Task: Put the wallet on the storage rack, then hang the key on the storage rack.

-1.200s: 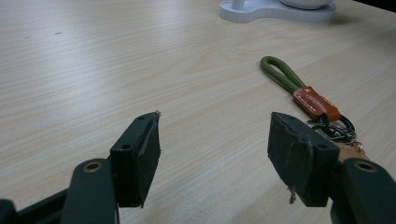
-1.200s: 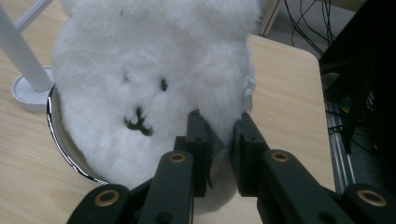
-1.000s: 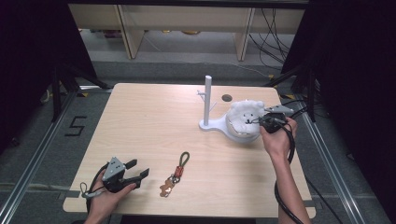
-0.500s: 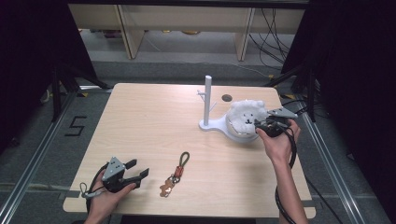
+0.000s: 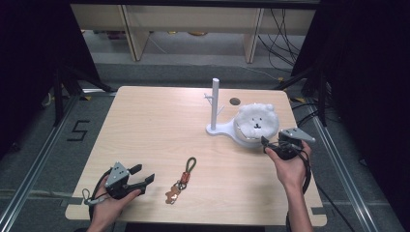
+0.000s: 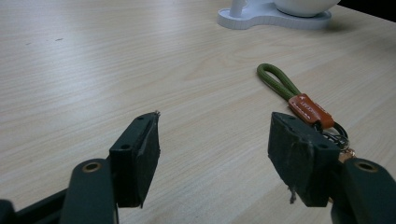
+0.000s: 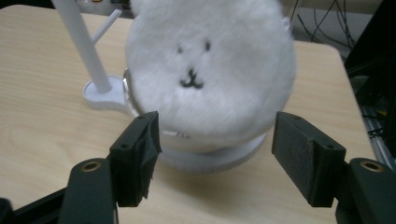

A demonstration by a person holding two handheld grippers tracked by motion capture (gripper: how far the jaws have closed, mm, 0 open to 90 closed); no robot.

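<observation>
Two tools, both with jaws spread, nothing between them. The right tool [image 5: 276, 146] sat just beside the white plush bear [image 5: 255, 121], which rested in a bowl on the white stand [image 5: 216, 126] at about 2 o'clock on the tabletop [image 5: 159, 121]. In the right gripper view the bear [image 7: 210, 70] lay dead ahead, wider than the jaw gap. The left tool [image 5: 140, 180] rested at 7 o'clock, with the keychain [image 5: 183, 175] just beside it toward 3 o'clock, its long axis running 1-to-7. Likely next grab: the bear, right hand nearer.
</observation>
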